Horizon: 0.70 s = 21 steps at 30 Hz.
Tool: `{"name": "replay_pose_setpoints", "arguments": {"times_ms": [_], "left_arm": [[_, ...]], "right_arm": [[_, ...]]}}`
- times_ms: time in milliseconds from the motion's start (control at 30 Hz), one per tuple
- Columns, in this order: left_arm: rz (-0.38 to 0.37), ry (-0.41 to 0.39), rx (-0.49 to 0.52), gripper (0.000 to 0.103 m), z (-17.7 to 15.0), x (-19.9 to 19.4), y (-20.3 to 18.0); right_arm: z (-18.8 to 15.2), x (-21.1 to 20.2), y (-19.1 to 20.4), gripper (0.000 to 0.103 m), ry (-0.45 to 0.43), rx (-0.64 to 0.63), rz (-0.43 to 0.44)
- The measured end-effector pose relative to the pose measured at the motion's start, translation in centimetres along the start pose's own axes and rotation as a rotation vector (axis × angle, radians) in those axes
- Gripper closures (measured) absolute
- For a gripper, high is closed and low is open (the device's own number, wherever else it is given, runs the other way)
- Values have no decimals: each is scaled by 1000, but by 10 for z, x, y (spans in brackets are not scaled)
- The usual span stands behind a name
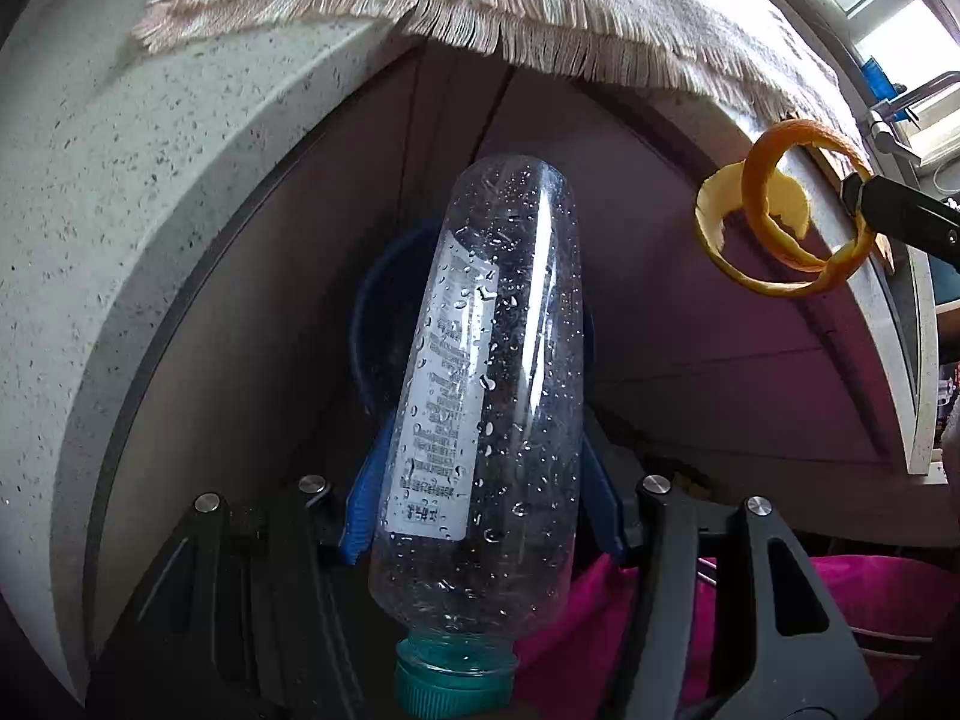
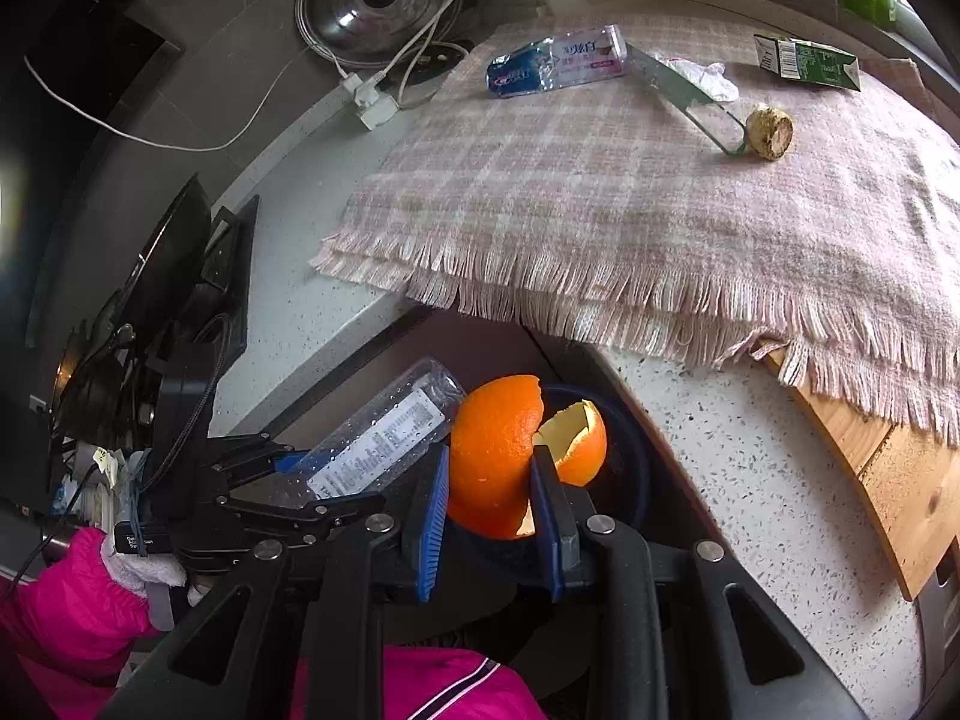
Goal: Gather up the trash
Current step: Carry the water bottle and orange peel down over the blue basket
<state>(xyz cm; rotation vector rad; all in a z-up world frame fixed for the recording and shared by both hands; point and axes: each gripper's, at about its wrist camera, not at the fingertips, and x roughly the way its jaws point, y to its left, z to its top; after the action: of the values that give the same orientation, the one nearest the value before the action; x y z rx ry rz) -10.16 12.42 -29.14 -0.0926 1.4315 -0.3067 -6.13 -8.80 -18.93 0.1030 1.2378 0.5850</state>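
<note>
Left wrist view: the left gripper [image 1: 480, 510] is clamped on a clear plastic bottle [image 1: 486, 396], its blue pads [image 1: 363, 504] pressing the bottle's sides at lower centre of the frame. The bottle is wet with droplets, carries a white label, and its teal cap [image 1: 456, 681] points toward the camera at the bottom edge. Behind the bottle's far end a dark blue bin [image 1: 375, 324] shows in the middle of the frame. At right, a curl of orange peel [image 1: 780, 222] hangs from one black finger of the right gripper [image 1: 855, 195]. A speckled white counter [image 1: 120, 192] arcs across the left and top, with a fringed pink cloth [image 1: 540, 6] on it.

Right wrist view: the right gripper [image 2: 489, 492] pinches the orange peel [image 2: 498, 450] between its blue pads [image 2: 432, 516] at lower centre, over the bin's rim [image 2: 636, 450]. The bottle [image 2: 384, 438] lies just left of the peel, held in the left gripper [image 2: 288, 480]. On the cloth [image 2: 600, 204] in the upper frame lie a toothpaste tube [image 2: 552, 63], a crumpled tissue [image 2: 711, 78], a green carton [image 2: 807, 60] and a brown stub [image 2: 771, 132]. A pink sleeve [image 2: 66, 606] fills the lower left.
</note>
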Motion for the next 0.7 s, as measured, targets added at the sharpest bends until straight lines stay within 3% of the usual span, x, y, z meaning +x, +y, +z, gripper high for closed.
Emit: {"name": "replay_pose_setpoints", "arguments": {"times_ms": [300, 700], "left_arm": [[59, 111, -1, 45, -16, 55, 9], [68, 161, -9, 45, -7, 90, 8]], "right_arm": [[-16, 49, 9, 77, 83, -50, -34], [-21, 98, -6, 77, 160, -43, -79]]}}
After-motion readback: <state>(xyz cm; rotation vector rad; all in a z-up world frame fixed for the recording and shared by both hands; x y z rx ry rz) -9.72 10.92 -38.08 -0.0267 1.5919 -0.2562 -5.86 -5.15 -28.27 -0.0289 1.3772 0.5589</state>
